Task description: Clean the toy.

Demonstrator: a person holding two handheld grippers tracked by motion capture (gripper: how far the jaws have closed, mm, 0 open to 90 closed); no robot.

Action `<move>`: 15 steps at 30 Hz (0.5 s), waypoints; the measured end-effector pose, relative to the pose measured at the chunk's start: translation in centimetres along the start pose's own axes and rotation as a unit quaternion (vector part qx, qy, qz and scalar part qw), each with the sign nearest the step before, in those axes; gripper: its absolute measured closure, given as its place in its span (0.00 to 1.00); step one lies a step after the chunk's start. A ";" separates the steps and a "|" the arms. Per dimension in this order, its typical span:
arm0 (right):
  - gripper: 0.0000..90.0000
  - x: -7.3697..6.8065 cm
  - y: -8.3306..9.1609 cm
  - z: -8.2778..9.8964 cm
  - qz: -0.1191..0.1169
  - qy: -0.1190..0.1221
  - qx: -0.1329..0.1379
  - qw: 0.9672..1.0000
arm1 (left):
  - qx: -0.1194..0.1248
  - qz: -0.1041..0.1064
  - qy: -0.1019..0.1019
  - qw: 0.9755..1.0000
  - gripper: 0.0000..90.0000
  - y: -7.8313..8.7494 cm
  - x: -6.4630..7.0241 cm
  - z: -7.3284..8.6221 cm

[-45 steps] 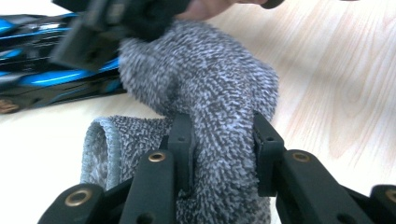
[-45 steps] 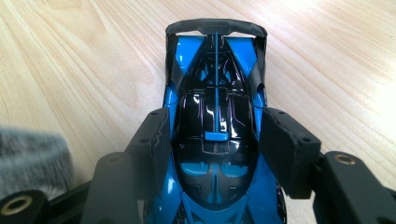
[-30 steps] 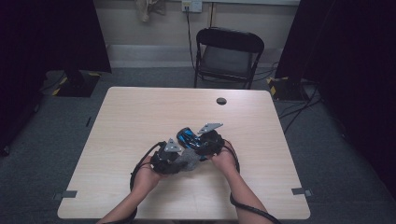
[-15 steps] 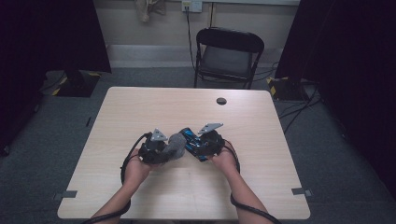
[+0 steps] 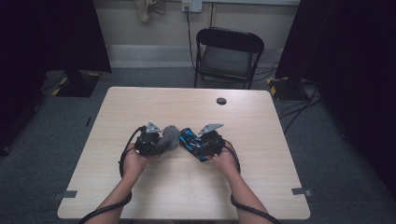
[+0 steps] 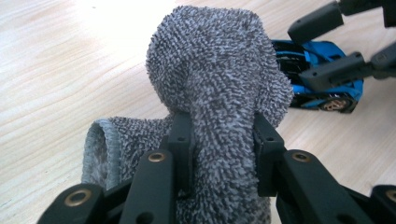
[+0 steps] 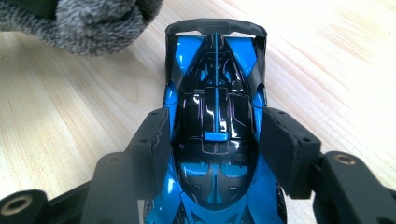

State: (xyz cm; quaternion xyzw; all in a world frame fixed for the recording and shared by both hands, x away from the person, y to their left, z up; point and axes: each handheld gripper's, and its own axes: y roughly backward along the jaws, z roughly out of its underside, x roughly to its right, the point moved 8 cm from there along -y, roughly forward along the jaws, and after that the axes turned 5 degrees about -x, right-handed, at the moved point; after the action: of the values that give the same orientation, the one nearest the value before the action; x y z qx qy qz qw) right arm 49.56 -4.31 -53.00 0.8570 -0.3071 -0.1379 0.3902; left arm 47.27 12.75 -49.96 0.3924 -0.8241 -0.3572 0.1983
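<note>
Wooden table [image 5: 154, 102] | left gripper [image 5: 154, 142] clamped on grey cloth [image 6: 219, 74], just beside toy car [image 7: 215, 116] | right gripper [image 5: 205, 143] pinching car's flanks lengthwise.

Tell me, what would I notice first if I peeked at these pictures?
Probably the shiny blue and black toy car, pinched between the jaws of the right gripper near the middle of the wooden table. Right beside it, the left gripper squeezes a fuzzy grey cloth bunched up into a lump. Behind the table stands a black folding chair.
</note>
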 end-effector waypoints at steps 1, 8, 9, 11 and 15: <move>0.49 0.0 0.0 0.0 0.000 0.000 0.000 1.000 | 0.000 0.000 0.000 1.000 0.75 0.0 0.0 0.0; 0.49 0.0 0.1 0.1 0.000 0.000 0.000 1.000 | 0.011 -0.027 0.032 0.999 0.75 -0.6 -1.8 -0.2; 0.49 0.0 0.1 0.1 0.000 -0.001 0.001 1.000 | 0.007 -0.031 0.031 0.999 0.75 -0.7 -2.1 -0.2; 0.49 0.0 0.1 0.1 0.000 0.000 -0.001 1.000 | 0.007 -0.035 0.037 0.999 0.75 -1.0 -2.4 -0.2; 0.49 0.0 0.1 0.1 0.000 0.000 0.000 1.000 | 0.008 -0.044 0.055 0.997 0.75 -1.6 -2.9 -0.3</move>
State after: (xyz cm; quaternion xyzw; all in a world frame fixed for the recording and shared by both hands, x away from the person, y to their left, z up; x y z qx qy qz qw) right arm 49.45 -4.41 -53.00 0.8569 -0.3074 -0.1382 0.3900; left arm 50.09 14.15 -51.09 0.4492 -0.7967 -0.3369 0.2238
